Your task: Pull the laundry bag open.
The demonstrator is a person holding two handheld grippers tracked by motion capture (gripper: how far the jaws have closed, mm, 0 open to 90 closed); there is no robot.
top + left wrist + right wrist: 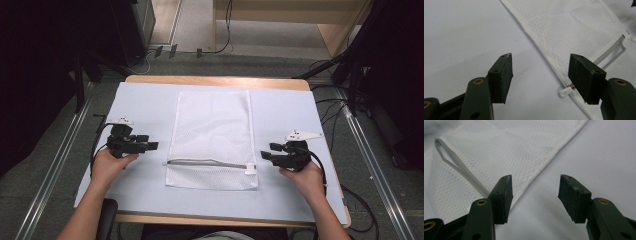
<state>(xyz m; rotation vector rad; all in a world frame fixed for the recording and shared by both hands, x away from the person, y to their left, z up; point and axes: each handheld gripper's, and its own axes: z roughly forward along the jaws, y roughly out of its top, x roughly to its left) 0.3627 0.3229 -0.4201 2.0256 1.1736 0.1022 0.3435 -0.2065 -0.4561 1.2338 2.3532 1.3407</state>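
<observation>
White mesh bag (212,140) lies flat on the table (295,107) between the two claws, zipper (207,163) near the person's end. Left gripper (150,146): jaws spread, nothing held, just beside the bag's left edge. Right gripper (265,156): jaws spread, empty, just beside the right edge by the zipper pull (250,171).
</observation>
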